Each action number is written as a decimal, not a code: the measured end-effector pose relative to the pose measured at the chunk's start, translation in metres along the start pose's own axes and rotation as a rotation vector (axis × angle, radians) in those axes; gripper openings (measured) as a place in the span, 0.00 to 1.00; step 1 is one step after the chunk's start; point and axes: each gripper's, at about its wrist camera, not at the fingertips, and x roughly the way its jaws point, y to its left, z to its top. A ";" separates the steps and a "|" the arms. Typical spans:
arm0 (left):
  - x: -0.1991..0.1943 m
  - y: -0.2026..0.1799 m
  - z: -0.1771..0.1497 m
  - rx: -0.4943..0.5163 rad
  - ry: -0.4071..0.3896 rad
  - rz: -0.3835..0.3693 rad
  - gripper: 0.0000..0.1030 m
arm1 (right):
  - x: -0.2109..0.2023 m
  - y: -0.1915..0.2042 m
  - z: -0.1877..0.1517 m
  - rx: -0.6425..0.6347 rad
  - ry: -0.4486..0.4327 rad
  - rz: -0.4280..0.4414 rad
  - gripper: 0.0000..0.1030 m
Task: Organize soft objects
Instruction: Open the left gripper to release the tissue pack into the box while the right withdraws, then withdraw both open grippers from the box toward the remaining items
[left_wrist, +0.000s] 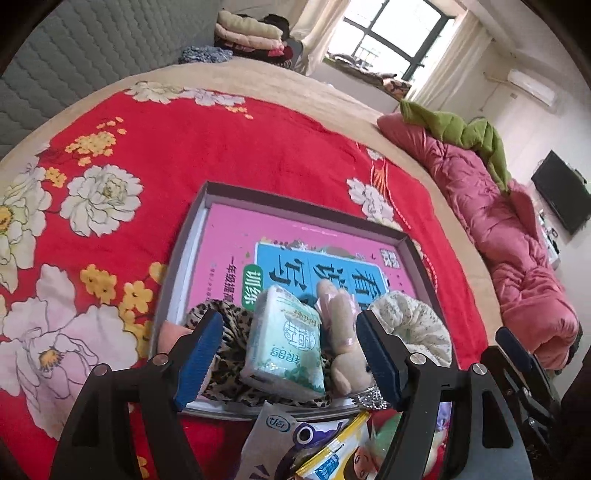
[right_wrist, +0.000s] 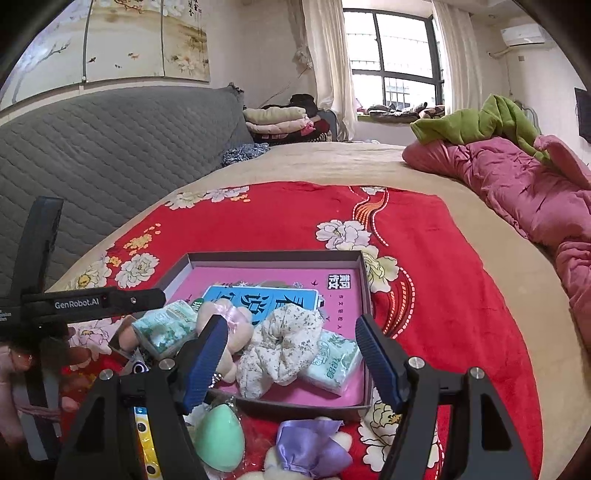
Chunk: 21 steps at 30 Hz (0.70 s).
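A shallow grey box (left_wrist: 303, 208) lies on the red floral blanket with a pink book (left_wrist: 236, 236) on its floor. A green tissue pack (left_wrist: 284, 350), a beige plush bunny (left_wrist: 343, 343), a leopard-print cloth (left_wrist: 229, 332) and a floral scrunchie (left_wrist: 410, 325) lie in its near end. My left gripper (left_wrist: 290, 354) hovers open over the tissue pack and bunny, its pads clear of both. My right gripper (right_wrist: 293, 363) is open above the scrunchie (right_wrist: 280, 343) and a second tissue pack (right_wrist: 332, 363). In front of the box (right_wrist: 273, 254) lie a green egg-shaped sponge (right_wrist: 219, 435) and a toy with a purple satin bow (right_wrist: 314, 446).
Snack packets (left_wrist: 295, 443) lie on the blanket (left_wrist: 221, 147) before the box. A pink quilt (right_wrist: 517, 188) with a green garment (right_wrist: 476, 122) runs along the right. Folded clothes (right_wrist: 277, 120) are stacked by the grey headboard (right_wrist: 110, 147). A hand (right_wrist: 11, 369) holds the left gripper's body (right_wrist: 92, 301).
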 end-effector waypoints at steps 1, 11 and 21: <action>-0.003 0.001 0.001 -0.003 -0.006 0.001 0.74 | -0.001 0.000 0.001 -0.001 -0.003 0.000 0.69; -0.047 0.007 0.009 -0.017 -0.078 0.008 0.74 | -0.016 0.001 0.009 0.006 -0.039 0.005 0.69; -0.086 -0.013 0.004 0.038 -0.113 0.033 0.74 | -0.040 0.004 0.022 0.013 -0.093 0.007 0.69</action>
